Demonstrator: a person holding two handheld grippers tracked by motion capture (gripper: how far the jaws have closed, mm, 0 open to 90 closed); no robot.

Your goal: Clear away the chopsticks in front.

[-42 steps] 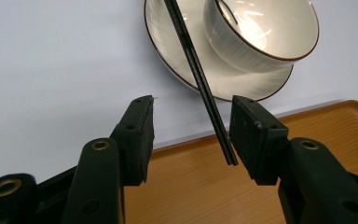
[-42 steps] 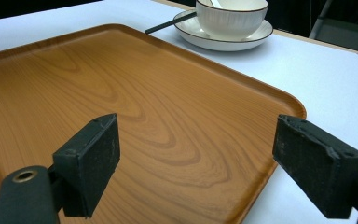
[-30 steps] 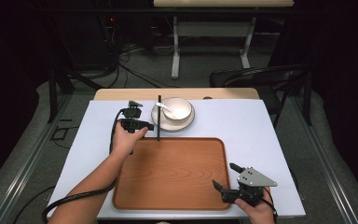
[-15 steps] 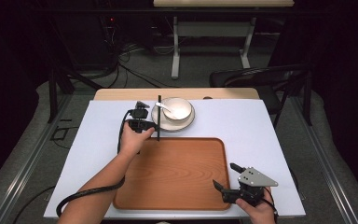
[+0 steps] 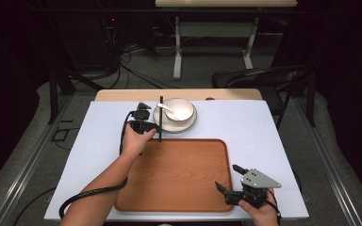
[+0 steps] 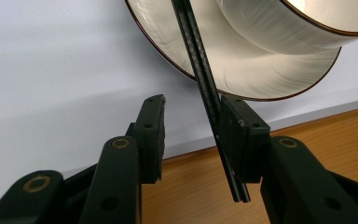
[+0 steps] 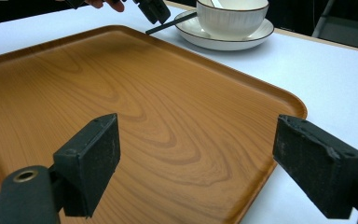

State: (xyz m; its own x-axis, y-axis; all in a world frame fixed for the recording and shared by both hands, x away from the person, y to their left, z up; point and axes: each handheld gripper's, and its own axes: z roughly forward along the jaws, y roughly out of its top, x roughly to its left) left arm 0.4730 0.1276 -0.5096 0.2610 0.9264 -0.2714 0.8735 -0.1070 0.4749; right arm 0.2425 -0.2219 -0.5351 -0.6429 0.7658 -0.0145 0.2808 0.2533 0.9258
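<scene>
The chopsticks (image 5: 160,120) lean on the plate (image 5: 192,123) rim, touching one pad of the left gripper (image 6: 191,135), whose jaws stand apart. The bowl (image 5: 179,109) sits on the plate beyond the bare tray (image 5: 179,174). The right gripper (image 5: 227,178), wide open, hasn't moved; the left has crept forward

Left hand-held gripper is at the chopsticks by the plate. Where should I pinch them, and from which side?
Pinch the chopsticks at their near end, where they overhang the plate and reach the tray. Come from the tray side, one jaw either side: the left hand-held gripper already straddles them, still open.
</scene>
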